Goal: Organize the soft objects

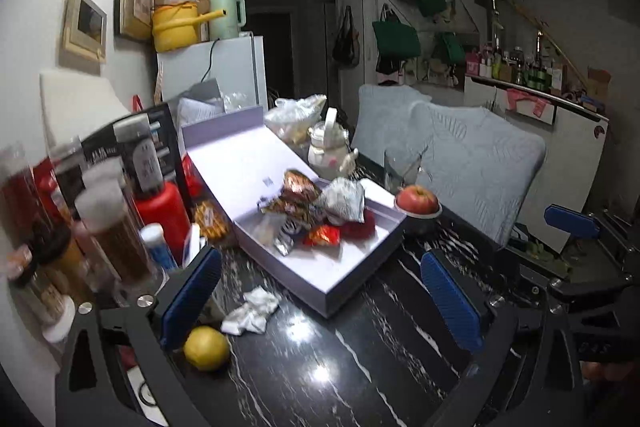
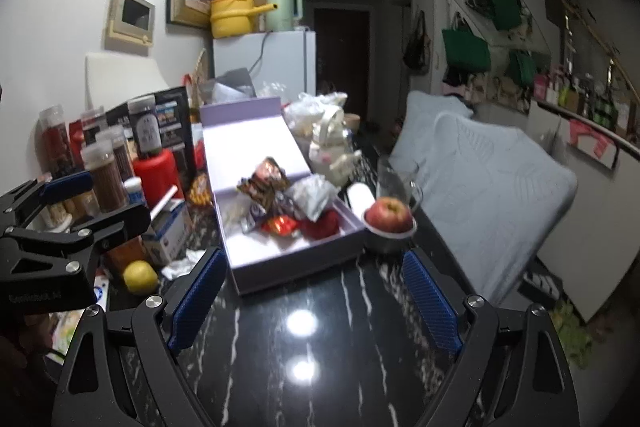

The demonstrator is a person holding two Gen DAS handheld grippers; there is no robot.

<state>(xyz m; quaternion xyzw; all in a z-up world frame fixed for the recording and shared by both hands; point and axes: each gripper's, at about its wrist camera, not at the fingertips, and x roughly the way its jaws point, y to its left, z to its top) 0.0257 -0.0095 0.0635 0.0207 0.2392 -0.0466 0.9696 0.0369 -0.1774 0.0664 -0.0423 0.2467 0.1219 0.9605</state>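
On the table [image 2: 320, 367] an open box [image 2: 296, 259] sits mid-frame, its lid [image 2: 248, 151] lying back toward the upper left. A heap of snack packets [image 2: 288, 203] lies in the box. Just right of the box an apple [image 2: 390, 213] rests in a bowl [image 2: 390, 241]. Left of the box lie a crumpled tissue [image 1: 252, 311] and, nearer the lower left, a lemon [image 1: 207, 348]. Jars [image 2: 104, 175] crowd the left edge. Behind the box stands a teapot [image 1: 330, 147].
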